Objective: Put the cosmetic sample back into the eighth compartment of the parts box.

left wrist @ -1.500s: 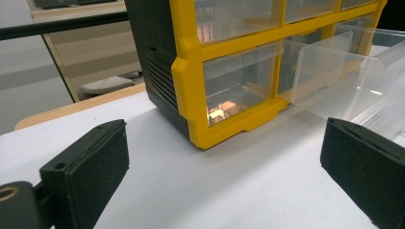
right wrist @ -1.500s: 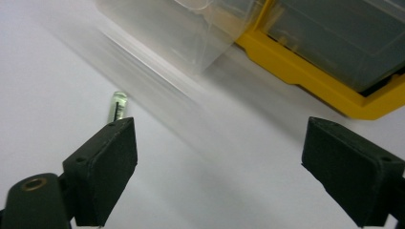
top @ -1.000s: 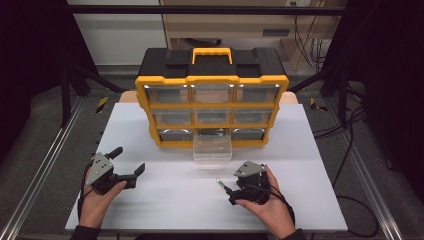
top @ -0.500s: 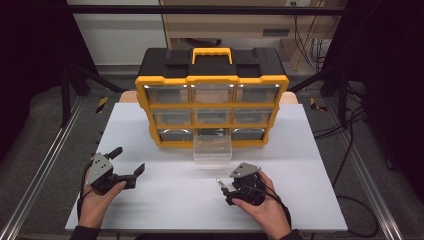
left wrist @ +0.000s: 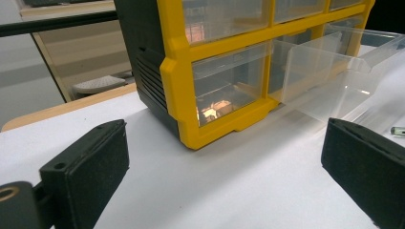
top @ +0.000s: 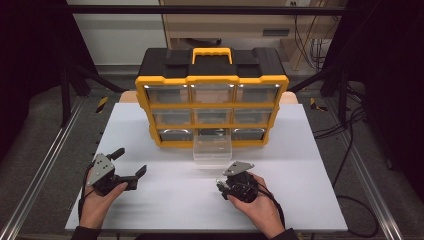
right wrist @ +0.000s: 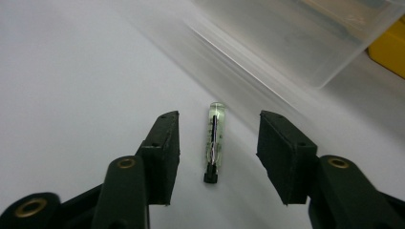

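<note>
A small clear tube (right wrist: 215, 140) with a black end cap and thin wires inside lies flat on the white table (top: 175, 200). My right gripper (right wrist: 218, 121) points down over it, one jaw on each side. The jaws have just been closing, but neither pad touches the tube. In the high view the right gripper (top: 223, 183) sits just in front of the pulled-out clear drawer (top: 212, 150). My left gripper (top: 131, 161) rests at the table's left, open and holding nothing. In the left gripper view the tube (left wrist: 397, 130) shows at the right edge.
A yellow and black drawer cabinet (top: 212, 107) with clear drawers stands at the table's back centre. Its bottom middle drawer (right wrist: 296, 38) juts out toward me, close to the right gripper. Metal rails run along both table sides.
The right gripper's jaws stand closer together than before, and the hand has shifted slightly over the tube. The left hand and gripper have not moved.
</note>
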{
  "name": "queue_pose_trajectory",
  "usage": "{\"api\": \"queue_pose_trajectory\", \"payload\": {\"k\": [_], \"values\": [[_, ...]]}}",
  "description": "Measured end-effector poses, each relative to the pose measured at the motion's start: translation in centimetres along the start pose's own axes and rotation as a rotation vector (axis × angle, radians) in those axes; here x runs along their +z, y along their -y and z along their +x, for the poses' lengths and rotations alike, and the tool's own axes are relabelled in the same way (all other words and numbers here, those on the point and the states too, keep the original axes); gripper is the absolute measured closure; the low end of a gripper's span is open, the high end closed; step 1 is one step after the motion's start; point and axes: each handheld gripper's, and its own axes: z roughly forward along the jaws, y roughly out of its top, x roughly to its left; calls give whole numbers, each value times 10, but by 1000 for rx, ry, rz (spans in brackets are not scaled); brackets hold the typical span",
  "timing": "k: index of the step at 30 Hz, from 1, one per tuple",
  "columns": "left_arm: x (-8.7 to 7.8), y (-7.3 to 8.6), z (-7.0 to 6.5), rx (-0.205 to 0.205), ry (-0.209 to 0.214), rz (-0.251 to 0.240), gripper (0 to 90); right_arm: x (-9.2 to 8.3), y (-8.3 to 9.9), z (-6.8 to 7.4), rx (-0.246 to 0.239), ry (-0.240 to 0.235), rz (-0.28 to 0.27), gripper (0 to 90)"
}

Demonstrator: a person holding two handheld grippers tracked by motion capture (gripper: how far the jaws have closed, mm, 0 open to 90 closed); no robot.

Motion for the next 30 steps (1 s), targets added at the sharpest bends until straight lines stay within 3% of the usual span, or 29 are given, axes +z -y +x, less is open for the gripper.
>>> {"api": "queue_pose_trajectory", "payload": {"k": [11,15,30], "values": [[-8,-2,-3,-11,-3,-14,22,9,-1,-3,15,-19,22,642],[-4,1,-1,-4,-2,9,22,11,-1,-3,19,-19,27,671],[1,2,0,7,4,17,22,18,3,2,19,-7,69,756]]}}
